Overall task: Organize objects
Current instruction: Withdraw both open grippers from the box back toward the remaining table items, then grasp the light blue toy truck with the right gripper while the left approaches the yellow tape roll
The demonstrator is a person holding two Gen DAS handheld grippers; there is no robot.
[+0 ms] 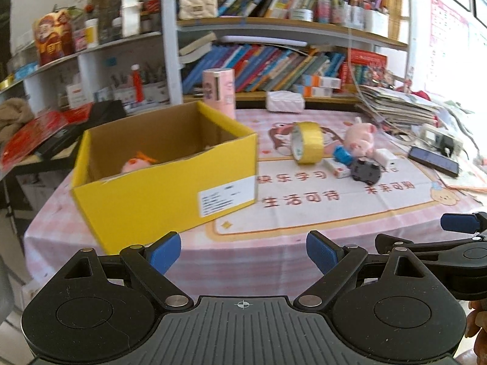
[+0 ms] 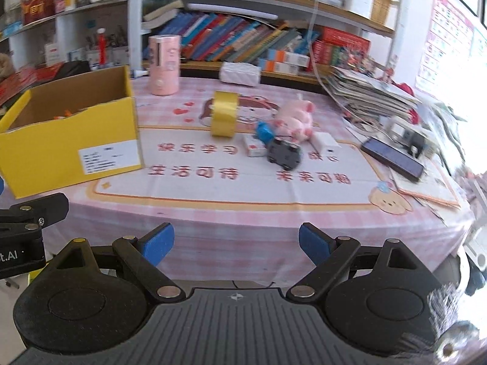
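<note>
An open yellow cardboard box [image 1: 164, 179] [image 2: 70, 140] stands on the left of the table, with a pink and orange soft toy [image 1: 137, 162] inside. To its right lie a roll of yellow tape [image 1: 307, 143] [image 2: 224, 118] on its edge, a pink plush pig [image 1: 360, 138] [image 2: 296, 120], a small blue object [image 1: 342, 154] [image 2: 264, 130], a white carton [image 1: 338, 168] [image 2: 253, 147], a dark toy car [image 1: 365, 172] [image 2: 283, 153] and a white block [image 1: 386, 157] [image 2: 325, 142]. My left gripper [image 1: 243, 252] and right gripper [image 2: 236, 243] both hover open before the table's near edge, holding nothing.
A pink cylindrical container [image 1: 219, 89] [image 2: 163, 65] and a white tissue pack [image 1: 284, 102] [image 2: 240, 73] stand at the back. A stack of papers [image 2: 371, 94], a phone [image 1: 433, 161] [image 2: 392, 158] and chargers crowd the right side. Bookshelves [image 2: 243, 39] rise behind the table.
</note>
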